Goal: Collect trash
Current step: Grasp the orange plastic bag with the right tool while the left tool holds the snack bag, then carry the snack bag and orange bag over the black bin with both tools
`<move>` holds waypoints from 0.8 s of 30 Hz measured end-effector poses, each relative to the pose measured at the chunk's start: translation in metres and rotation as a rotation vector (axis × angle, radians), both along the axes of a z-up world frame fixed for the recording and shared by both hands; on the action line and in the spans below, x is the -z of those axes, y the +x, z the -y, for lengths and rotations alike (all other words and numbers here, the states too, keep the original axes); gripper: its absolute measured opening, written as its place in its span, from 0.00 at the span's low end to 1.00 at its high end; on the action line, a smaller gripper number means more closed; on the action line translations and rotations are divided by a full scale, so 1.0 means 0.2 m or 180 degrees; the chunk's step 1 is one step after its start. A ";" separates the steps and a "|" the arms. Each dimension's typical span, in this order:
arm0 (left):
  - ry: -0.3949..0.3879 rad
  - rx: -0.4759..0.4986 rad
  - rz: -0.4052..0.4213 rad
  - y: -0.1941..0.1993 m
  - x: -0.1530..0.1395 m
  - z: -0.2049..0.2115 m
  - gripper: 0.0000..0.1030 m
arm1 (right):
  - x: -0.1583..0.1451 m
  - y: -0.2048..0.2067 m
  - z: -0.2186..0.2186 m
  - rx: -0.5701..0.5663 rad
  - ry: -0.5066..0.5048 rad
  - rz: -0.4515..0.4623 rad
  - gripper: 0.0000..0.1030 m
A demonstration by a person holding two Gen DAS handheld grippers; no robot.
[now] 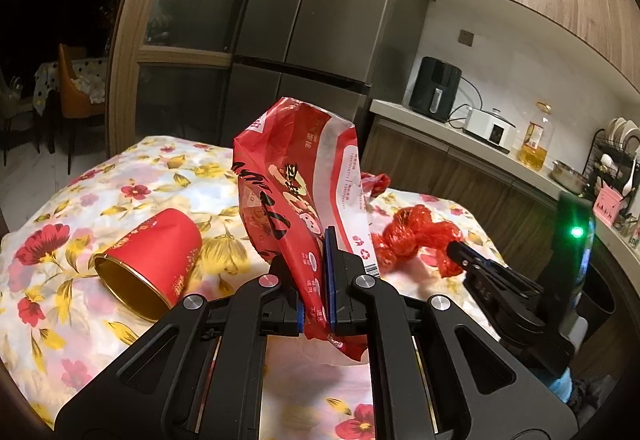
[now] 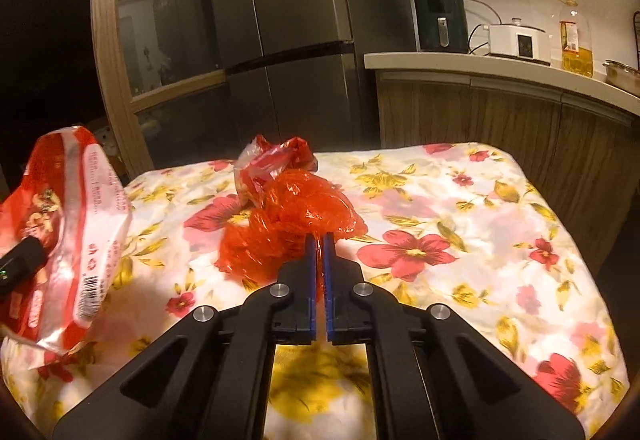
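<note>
My left gripper [image 1: 306,252] is shut on a large red and white snack bag [image 1: 296,176], which stands up from the jaws above the table; the bag also shows at the left of the right wrist view [image 2: 76,224]. My right gripper [image 2: 319,240] is shut on a crumpled red plastic bag [image 2: 296,220], held just over the floral tablecloth; it also shows in the left wrist view [image 1: 416,236]. A red paper cup [image 1: 152,260] with a gold inside lies on its side at the left. A crumpled red and clear wrapper [image 2: 272,160] lies behind the plastic bag.
The table has a floral cloth [image 2: 460,224]. Behind it stand a grey fridge [image 1: 320,20] and a glass-door cabinet [image 1: 180,20]. A counter [image 2: 500,68] at the right holds an air fryer, a white cooker, an oil bottle and a dish rack.
</note>
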State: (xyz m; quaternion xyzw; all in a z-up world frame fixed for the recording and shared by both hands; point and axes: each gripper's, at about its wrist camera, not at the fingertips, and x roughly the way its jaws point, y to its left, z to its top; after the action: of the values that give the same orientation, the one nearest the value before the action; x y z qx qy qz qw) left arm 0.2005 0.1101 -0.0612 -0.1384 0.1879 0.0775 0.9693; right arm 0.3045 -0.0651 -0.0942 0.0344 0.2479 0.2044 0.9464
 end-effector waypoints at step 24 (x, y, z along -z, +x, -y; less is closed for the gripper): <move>0.0143 0.0628 0.0110 0.02 -0.12 0.52 0.07 | -0.30 -0.35 0.60 0.0463 0.0164 0.0447 0.03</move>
State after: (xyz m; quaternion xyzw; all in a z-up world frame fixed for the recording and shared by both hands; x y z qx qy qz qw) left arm 0.2037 0.0060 -0.0380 -0.0988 0.1822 -0.0166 0.9782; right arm 0.2354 -0.1854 -0.0348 0.0622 0.1724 0.1433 0.9726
